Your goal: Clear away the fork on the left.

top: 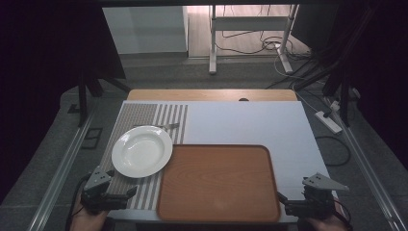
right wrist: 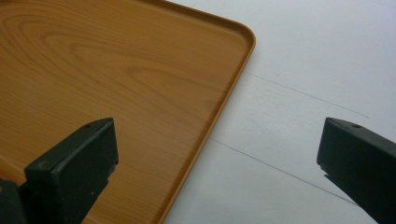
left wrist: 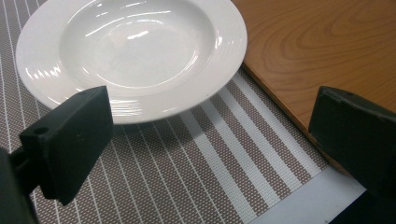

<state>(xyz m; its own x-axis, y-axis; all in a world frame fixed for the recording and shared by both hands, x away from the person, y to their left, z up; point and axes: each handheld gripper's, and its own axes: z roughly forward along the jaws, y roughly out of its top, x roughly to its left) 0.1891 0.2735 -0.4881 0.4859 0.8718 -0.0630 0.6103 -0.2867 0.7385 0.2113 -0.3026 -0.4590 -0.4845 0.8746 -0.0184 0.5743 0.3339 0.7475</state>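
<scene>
— Plate (top: 142, 150) on the striped placemat (top: 144, 115), left of the table (top: 250, 122), its right edge just over the rim of the wooden tray (top: 219, 183); a piece of cutlery (top: 163, 126) lies at its far edge. How far along does the work look?

— Barely begun, by my reading. Nothing is lifted, and the tray stands bare.

— And the left gripper (top: 126, 195)?

— Low at the near left corner, over the placemat just short of the plate, jaws spread wide with nothing between them. In the left gripper view the plate (left wrist: 130, 51) sits just beyond the jaws, untouched, with the tray (left wrist: 322, 46) to its right.

— Moving right?

— The right gripper (top: 285, 202) waits at the tray's near right corner, jaws likewise released and holding nothing; in the right gripper view they straddle the tray's edge (right wrist: 229, 93) and bare tabletop (right wrist: 317, 56).

— What is left?

— Likely everything: closing on the plate, lifting it, setting it down.
</scene>
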